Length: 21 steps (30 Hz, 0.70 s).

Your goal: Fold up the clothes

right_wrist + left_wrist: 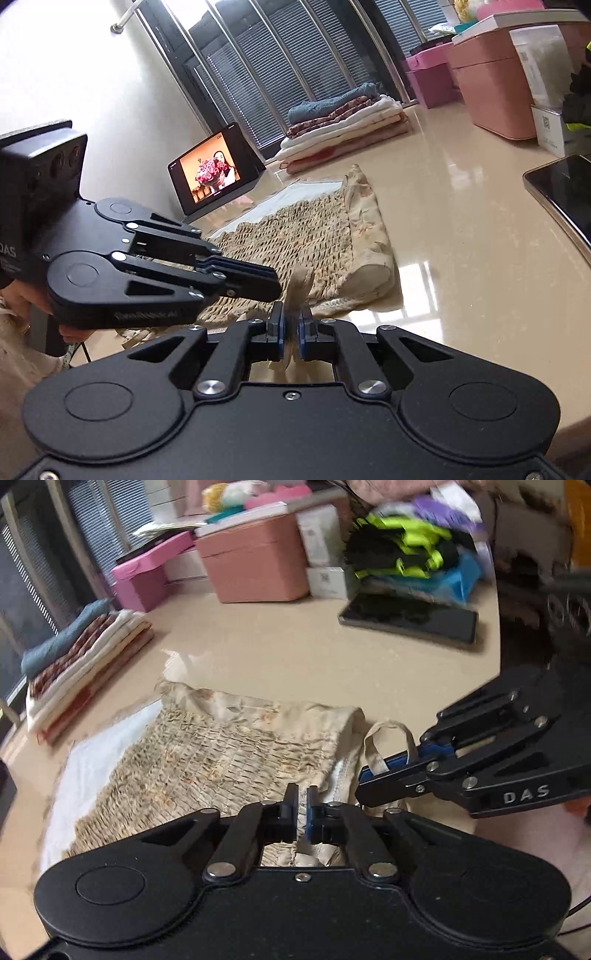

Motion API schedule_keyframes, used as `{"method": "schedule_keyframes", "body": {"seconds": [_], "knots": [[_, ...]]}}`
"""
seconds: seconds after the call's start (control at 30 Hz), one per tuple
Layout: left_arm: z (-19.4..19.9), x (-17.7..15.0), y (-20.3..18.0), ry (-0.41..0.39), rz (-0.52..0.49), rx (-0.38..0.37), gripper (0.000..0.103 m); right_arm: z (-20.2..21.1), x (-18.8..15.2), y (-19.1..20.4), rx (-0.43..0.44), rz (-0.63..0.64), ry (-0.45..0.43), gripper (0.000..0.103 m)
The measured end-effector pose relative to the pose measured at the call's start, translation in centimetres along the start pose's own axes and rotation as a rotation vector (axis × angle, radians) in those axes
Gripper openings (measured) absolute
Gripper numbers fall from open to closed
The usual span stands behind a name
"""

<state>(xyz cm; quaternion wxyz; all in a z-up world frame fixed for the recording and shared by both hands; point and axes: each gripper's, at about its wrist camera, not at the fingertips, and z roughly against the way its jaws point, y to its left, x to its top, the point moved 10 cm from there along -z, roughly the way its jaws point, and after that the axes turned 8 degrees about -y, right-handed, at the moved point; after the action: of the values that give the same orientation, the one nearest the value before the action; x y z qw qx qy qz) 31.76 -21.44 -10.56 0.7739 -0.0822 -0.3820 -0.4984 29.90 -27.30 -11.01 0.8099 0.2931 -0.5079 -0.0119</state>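
A beige smocked garment (221, 757) with a faded flower print and white lining lies flat on the glossy beige table (295, 646). My left gripper (301, 806) sits at the garment's near edge, jaws almost together with fabric pinched between them. From the right wrist view the left gripper (275, 286) comes in from the left, low over the smocked garment (314, 236). My right gripper (291, 326) is shut on the garment's shoulder strap (299, 282), which stands up from between its pads. In the left wrist view the right gripper (369, 779) holds the looped strap (384, 738) at the garment's right corner.
A stack of folded clothes (85, 664) lies at the far left, near the window. Pink boxes (255, 561) and a heap of neon, black and purple clothes (406, 550) stand at the back. A dark phone (410, 616) lies on the right. A tablet playing video (214, 173) leans against the wall.
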Motion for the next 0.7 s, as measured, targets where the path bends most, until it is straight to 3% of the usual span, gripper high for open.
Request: {"method": "schedule_keyframes", "body": {"seconds": [0.07, 0.27, 0.37, 0.43, 0.47, 0.7], "knots": [[-0.4, 0.2, -0.2, 0.002, -0.012, -0.003, 0.033, 0.2, -0.3, 0.0, 0.004, -0.006, 0.003, 0.007], [-1.6, 0.6, -0.2, 0.027, -0.039, 0.008, 0.034, 0.5, -0.7, -0.3, 0.005, -0.02, 0.005, 0.007], [-2.1, 0.6, 0.1, 0.039, -0.01, -0.02, 0.034, 0.5, -0.8, -0.4, 0.012, -0.026, 0.006, 0.007], [-2.3, 0.6, 0.3, 0.05, 0.033, -0.049, 0.024, 0.5, -0.9, -0.3, 0.015, -0.029, 0.007, 0.007], [-2.4, 0.6, 0.5, 0.057, 0.076, -0.066, 0.012, 0.5, -1.0, -0.3, 0.017, -0.032, 0.008, 0.007], [-1.0, 1.4, 2.3, -0.035, 0.295, -0.079, 0.002, 0.4, -0.5, -0.4, 0.032, -0.06, -0.003, 0.007]]}}
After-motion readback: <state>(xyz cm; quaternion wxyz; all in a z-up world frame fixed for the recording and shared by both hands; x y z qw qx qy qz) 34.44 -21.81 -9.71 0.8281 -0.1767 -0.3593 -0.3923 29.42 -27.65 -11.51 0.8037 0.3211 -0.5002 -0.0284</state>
